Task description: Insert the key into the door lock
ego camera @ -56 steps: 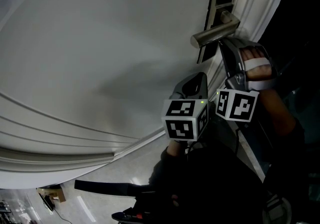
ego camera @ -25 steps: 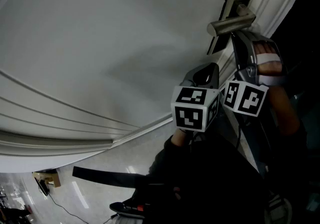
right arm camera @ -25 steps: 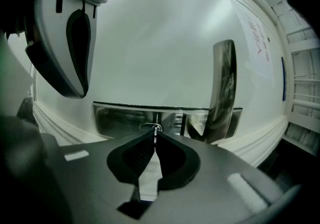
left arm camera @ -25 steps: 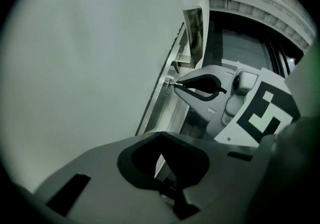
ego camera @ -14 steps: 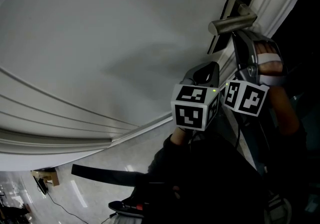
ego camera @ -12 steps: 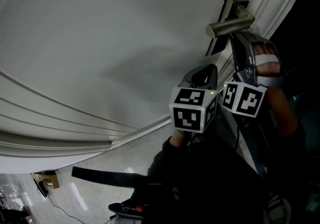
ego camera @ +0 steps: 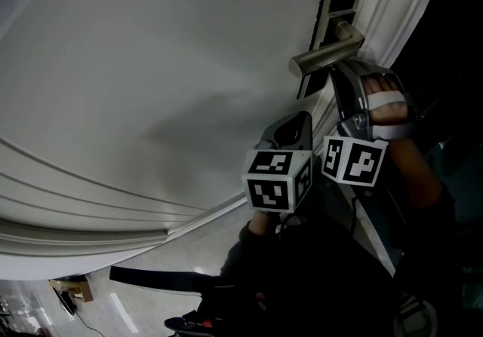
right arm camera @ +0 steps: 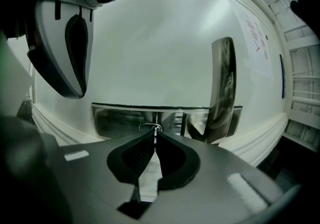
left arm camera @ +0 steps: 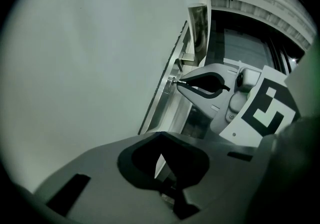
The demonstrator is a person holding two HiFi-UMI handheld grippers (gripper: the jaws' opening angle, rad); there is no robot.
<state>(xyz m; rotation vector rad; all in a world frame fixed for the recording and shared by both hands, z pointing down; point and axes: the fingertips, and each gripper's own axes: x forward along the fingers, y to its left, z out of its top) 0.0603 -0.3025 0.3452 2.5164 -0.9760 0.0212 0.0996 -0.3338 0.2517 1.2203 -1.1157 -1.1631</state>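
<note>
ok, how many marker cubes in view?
2. One cube on the left claw; the other cube on the right claw beside it, below the door handle. None seem hidden.

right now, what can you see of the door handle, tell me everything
The door handle is a straight silvery metal lever with a blunt end, shiny enough to reflect. It juts from a long metal plate on the white door. Neither gripper holds it; the right gripper, shut on the key, sits just beside it.

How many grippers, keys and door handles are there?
grippers: 2, the left gripper and the right gripper
key: 1, pinched in the right gripper
door handle: 1
Total: 4
</note>
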